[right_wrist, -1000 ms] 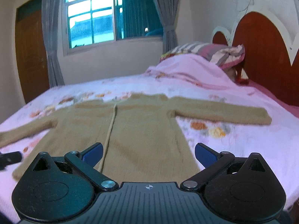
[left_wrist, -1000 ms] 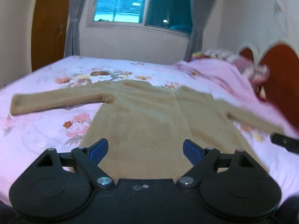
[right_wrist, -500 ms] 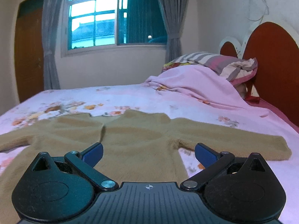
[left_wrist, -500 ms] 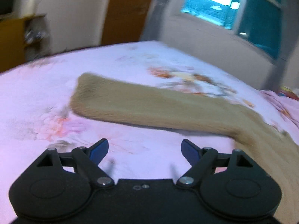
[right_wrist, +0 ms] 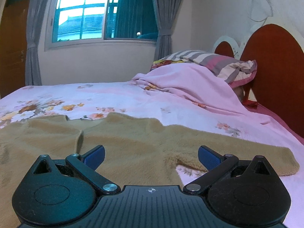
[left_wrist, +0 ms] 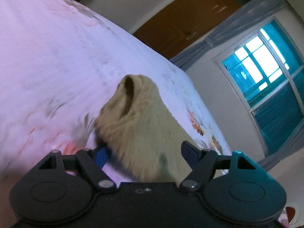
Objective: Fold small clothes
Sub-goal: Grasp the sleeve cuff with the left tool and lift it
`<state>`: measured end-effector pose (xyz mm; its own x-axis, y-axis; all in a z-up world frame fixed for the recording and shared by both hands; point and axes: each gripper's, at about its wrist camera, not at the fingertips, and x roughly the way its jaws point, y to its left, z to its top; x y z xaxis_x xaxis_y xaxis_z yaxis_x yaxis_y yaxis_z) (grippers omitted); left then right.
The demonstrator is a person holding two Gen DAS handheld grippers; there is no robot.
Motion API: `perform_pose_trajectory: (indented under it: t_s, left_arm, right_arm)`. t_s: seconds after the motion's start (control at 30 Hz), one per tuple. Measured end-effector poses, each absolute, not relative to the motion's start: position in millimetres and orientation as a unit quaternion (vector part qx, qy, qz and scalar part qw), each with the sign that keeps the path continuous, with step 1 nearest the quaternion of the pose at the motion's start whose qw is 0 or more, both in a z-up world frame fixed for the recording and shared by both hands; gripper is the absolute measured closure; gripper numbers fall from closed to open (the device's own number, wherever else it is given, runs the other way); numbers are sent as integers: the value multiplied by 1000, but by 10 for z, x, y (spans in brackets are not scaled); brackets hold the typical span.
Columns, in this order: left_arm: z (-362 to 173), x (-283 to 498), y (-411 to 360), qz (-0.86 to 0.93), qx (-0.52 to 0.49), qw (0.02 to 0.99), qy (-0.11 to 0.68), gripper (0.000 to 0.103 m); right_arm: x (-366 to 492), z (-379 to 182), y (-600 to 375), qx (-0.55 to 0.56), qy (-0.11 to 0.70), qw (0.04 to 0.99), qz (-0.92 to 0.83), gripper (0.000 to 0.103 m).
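Tan sweater [right_wrist: 133, 138] lies spread flat on the floral bedsheet [right_wrist: 117, 98]. Left gripper [left_wrist: 144, 152], rolled sideways, has its jaws around the sweater's sleeve [left_wrist: 140, 117]; they have just been closing, sleeve between them, but blur hides whether the pads press yet. Right gripper [right_wrist: 151, 156] hovers over the sweater body with jaws wide apart, holding nothing; the other sleeve [right_wrist: 247, 155] lies beside its right finger.
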<state>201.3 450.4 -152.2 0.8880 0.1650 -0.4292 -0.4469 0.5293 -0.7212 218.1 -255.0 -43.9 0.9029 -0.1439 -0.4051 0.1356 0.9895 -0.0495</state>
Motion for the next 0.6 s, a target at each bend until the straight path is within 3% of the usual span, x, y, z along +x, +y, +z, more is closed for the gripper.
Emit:
perform_pose_trajectory:
  t_s: [0.03, 0.1, 0.37, 0.6]
  left_arm:
    - [-1546, 2096, 4546, 174, -448, 860, 173, 94]
    - [-1675, 2194, 4620, 160, -472, 847, 186, 96]
    - [-1139, 2222, 4273, 134, -416, 890, 128, 96]
    - [-392, 2502, 3112, 27, -326, 940, 95, 96]
  right_arm:
    - [2235, -457, -2591, -9, 213, 974, -76, 0]
    - [2330, -510, -2702, -7, 221, 971, -88, 0]
    - [2581, -791, -3358, 11, 252, 955, -153, 0]
    - [2279, -923, -3666, 30, 263, 953, -146, 0]
